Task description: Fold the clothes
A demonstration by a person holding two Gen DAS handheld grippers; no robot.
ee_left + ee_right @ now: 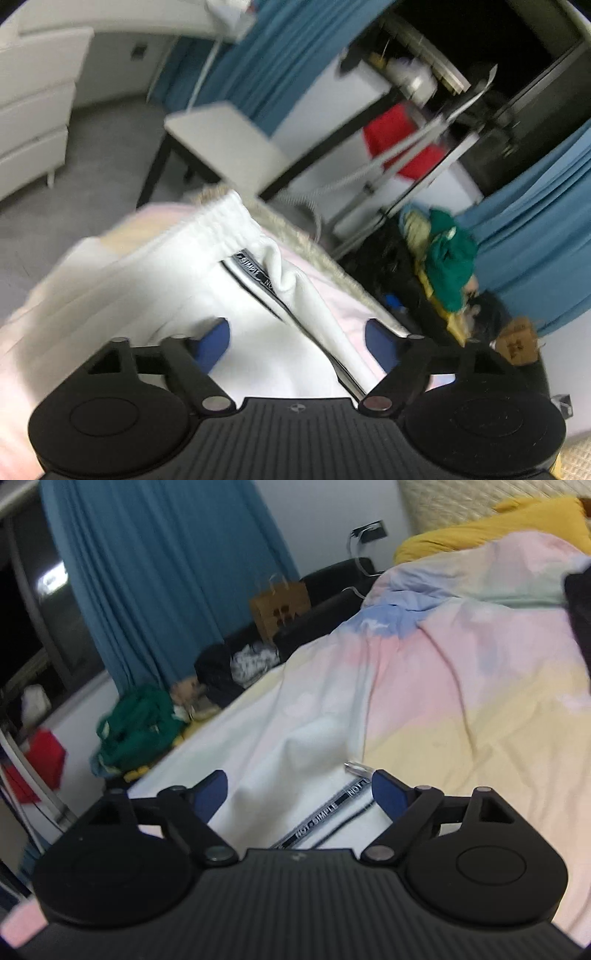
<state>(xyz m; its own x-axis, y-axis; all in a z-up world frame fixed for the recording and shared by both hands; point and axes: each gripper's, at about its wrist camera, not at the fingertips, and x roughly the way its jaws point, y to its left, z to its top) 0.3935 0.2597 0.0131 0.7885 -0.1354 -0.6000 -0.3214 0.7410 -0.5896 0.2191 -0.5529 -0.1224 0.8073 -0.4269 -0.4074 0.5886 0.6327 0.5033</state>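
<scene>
below, white cotton trousers with a black-striped side band run lengthwise between both grippers' wide-spread, empty fingers (left gripper nearer the waistband; right gripper), centre frame.

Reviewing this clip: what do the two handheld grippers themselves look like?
Both look alike. The left gripper and right gripper each have a black ribbed body with two round black discs, black linkage arms on silver pivot pins, and blue fingers. A small round mark sits at the body's top centre. No cables or sleeves show.
</scene>
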